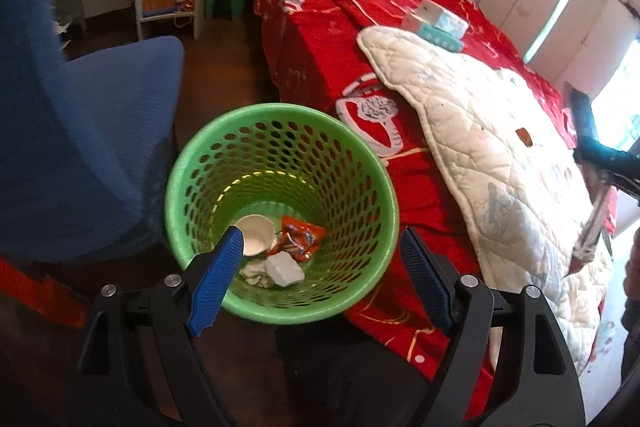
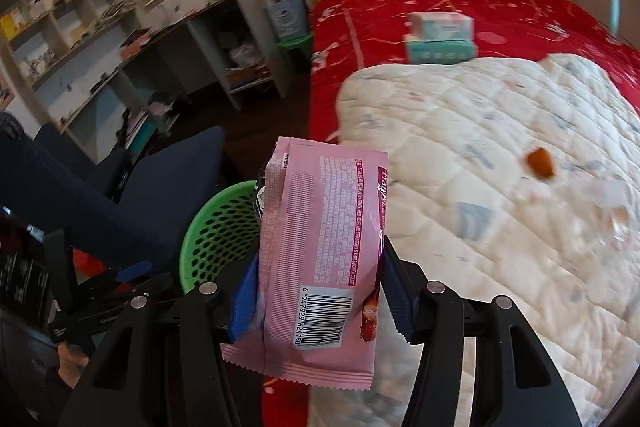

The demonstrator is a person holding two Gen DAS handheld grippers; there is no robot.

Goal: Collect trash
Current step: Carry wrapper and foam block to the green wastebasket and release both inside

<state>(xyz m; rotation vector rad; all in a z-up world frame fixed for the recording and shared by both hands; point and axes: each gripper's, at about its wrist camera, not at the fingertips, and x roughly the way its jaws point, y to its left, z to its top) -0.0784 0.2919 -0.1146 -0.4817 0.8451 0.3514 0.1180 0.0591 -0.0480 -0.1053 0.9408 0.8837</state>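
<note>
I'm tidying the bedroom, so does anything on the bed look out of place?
Yes: a small orange-brown scrap lies loose on the white quilted blanket, with a clear plastic wrapper piece beside it. Both look like stray litter. The two stacked tissue packs look tidy.

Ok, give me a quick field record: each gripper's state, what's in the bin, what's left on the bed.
left gripper: open, holding nothing, over the bin
right gripper: shut on pink wrapper, not yet over the bin
bin: green, on the floor beside the bed
bin contents: white cup, orange wrapper, white block, crumpled tissue
on quilt: small orange scrap
on bed: two stacked tissue boxes
</note>
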